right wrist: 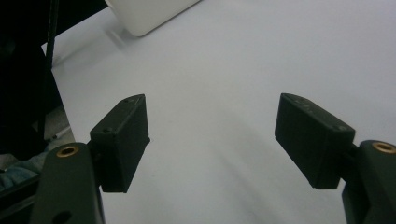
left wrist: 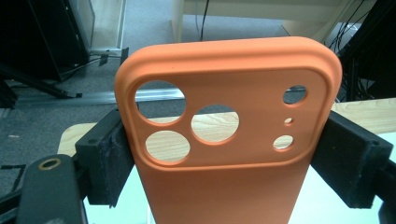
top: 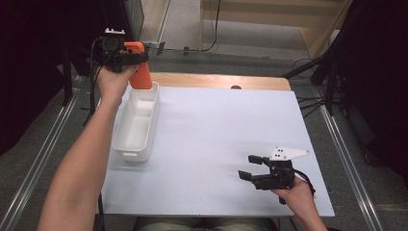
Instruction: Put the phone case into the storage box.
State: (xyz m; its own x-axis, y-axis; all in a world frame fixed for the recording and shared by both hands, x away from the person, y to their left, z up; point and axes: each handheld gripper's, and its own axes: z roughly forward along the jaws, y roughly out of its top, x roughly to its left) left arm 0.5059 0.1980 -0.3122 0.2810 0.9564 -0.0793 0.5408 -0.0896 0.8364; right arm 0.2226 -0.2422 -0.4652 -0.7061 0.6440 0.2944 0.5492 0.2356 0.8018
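An orange phone case [top: 141, 76] with round camera cut-outs hangs upright above the far end of a white bin [top: 153, 120], its lower end at the bin's rim. My left gripper [top: 136, 55] is shut on it. In the left gripper view both black pads [left wrist: 109, 156] press on the side edges of the case [left wrist: 224, 186]. Near the table's front right, my right gripper [top: 248, 167] rests low over the white tabletop [top: 216, 125], open, with nothing between its fingers [right wrist: 123, 140].
A corner of the white bin [right wrist: 149, 14] appears at the top of the right gripper view. Behind the table's wooden far edge [top: 216, 81] lie cables and dark stands on the floor. Metal rails run along both sides.
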